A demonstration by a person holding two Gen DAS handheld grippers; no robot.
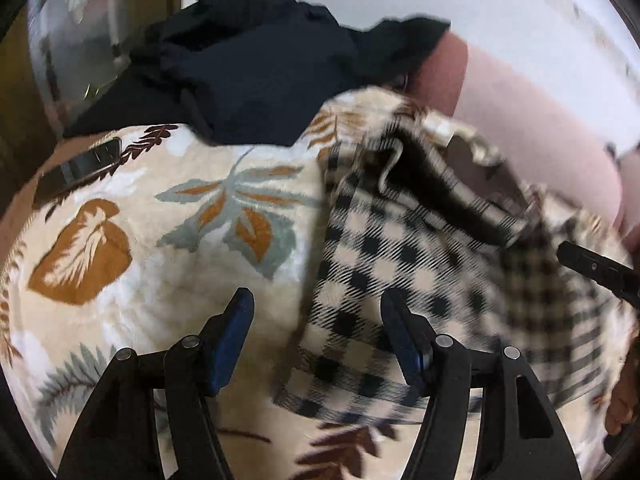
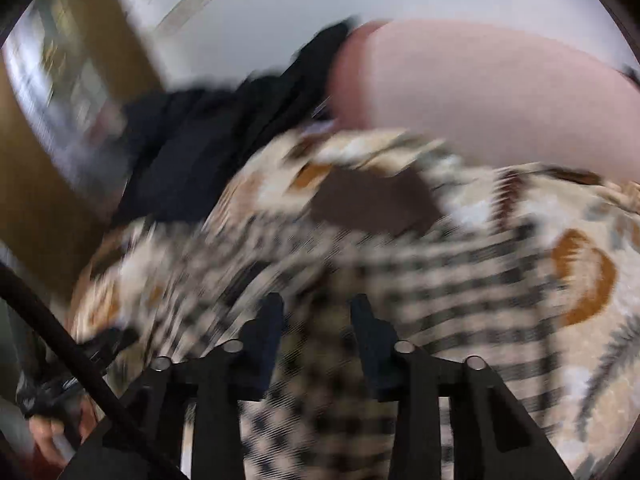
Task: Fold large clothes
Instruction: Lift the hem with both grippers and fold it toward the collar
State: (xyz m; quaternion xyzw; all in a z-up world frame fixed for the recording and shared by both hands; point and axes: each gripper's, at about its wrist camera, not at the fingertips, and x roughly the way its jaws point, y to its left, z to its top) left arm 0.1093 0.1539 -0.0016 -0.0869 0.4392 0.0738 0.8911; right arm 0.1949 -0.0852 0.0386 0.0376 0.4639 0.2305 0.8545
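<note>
A black-and-cream checked garment (image 1: 384, 264) lies crumpled on a leaf-patterned blanket (image 1: 168, 216). It also shows, blurred, in the right wrist view (image 2: 400, 280). My left gripper (image 1: 316, 304) is open and empty, just above the garment's left edge. My right gripper (image 2: 316, 308) is open, low over the checked cloth, with nothing between its fingers. One of its fingers (image 1: 596, 268) shows at the right of the left wrist view, beside the garment.
A dark navy garment (image 1: 248, 76) is heaped at the blanket's far side. A phone (image 1: 80, 168) lies on the blanket at the far left. A pink cushion (image 1: 532, 128) stands at the far right. A wooden frame (image 2: 40, 200) is on the left.
</note>
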